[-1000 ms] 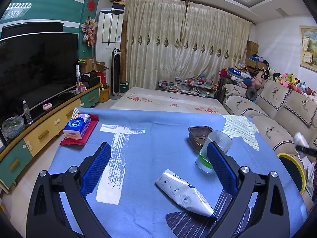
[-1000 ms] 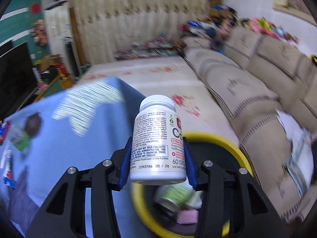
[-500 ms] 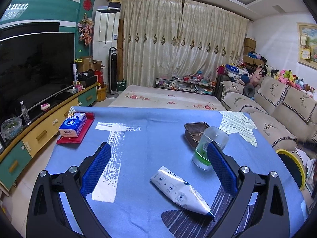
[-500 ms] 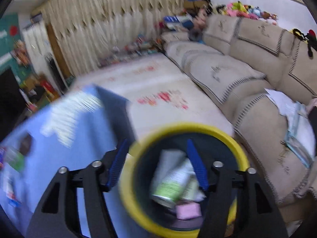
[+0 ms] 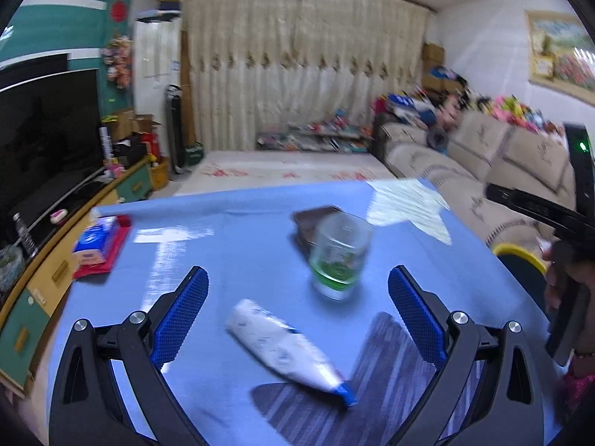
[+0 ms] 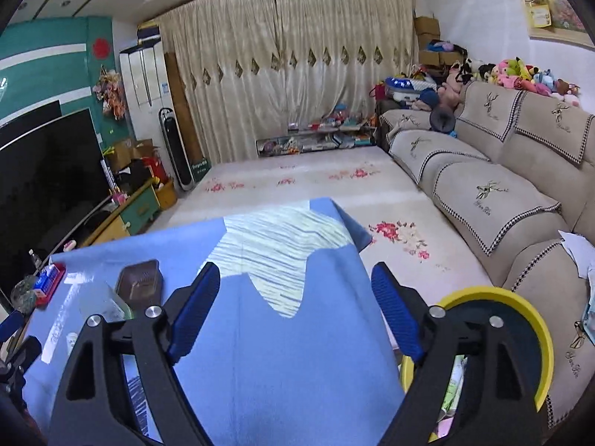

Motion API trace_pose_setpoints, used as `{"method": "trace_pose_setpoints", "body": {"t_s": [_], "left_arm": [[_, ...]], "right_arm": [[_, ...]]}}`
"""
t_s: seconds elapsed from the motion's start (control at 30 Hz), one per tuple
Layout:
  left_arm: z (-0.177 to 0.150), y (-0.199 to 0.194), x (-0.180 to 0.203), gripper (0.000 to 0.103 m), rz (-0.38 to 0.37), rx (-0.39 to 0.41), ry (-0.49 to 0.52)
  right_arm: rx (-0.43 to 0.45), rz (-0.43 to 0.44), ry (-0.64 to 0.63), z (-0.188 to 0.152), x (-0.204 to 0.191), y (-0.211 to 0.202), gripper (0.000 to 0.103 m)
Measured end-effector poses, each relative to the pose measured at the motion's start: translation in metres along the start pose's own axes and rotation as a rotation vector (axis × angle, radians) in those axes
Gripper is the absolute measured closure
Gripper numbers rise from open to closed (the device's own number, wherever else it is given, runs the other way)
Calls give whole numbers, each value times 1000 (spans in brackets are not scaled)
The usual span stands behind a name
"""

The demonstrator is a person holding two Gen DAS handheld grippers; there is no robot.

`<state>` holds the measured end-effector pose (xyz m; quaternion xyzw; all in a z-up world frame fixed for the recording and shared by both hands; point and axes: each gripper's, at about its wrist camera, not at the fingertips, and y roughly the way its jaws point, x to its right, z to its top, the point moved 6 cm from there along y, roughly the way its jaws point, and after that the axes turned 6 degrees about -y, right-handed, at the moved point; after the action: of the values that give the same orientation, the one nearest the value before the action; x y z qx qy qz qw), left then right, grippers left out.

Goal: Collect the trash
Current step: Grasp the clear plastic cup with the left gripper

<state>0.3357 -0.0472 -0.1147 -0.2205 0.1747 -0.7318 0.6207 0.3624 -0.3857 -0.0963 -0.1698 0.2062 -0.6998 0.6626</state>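
The right gripper [image 6: 295, 308] has just been opened wide, with nothing between its jaws. The left gripper [image 5: 295, 308] is spread over the white squeezed tube [image 5: 286, 351] on the blue-clothed bench [image 5: 238, 245]. The clear plastic cup [image 5: 340, 256] nearby could be knocked over if the tube is grabbed carelessly.

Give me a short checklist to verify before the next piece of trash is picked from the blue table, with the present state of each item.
1. Right tongs empty: ok, blue pads wide apart with only tablecloth between; the jaws have just been opening.
2. Left tongs empty and open: ok.
3. White squeezed tube with blue cap free to grasp: ok, it lies flat between the left pads, untouched.
4. Clear plastic cup with green liquid upright: ok, but close behind the tube.
5. Yellow-rimmed black bin reachable: ok, beside the table edge.
6. Room left in the bin: cannot tell.
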Motion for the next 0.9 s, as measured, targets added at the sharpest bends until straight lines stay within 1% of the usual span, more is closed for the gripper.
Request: {"method": "trace_pose_setpoints", "body": {"t_s": [0.1,0.2,0.3,0.37,0.47,0.6,0.63,0.87,0.9], "left_arm": [[5,19,21,7,19,-69,71],[11,38,30,7,13,-114,69],[14,62,36,7,-3,-176,45],[14,76,38,10,-13,-214,23],[16,92,40,13,4,-232,12],[18,114,42,23,17,-274,-10],[18,117,42,28,20,-281,-14],[17,130,42,35,50,-325,-11],[17,130,41,39,50,-330,-7]], "right_arm": [[-5,2,10,-3,2,2,24],[4,0,19,-1,4,1,23],[9,4,19,-3,4,2,20],[6,0,15,-5,2,4,20],[-12,3,11,-8,1,9,20],[-19,7,13,-9,0,11,20],[-19,5,14,-9,0,11,20],[-27,11,21,-10,2,14,19],[-26,11,20,-10,2,14,19]]}}
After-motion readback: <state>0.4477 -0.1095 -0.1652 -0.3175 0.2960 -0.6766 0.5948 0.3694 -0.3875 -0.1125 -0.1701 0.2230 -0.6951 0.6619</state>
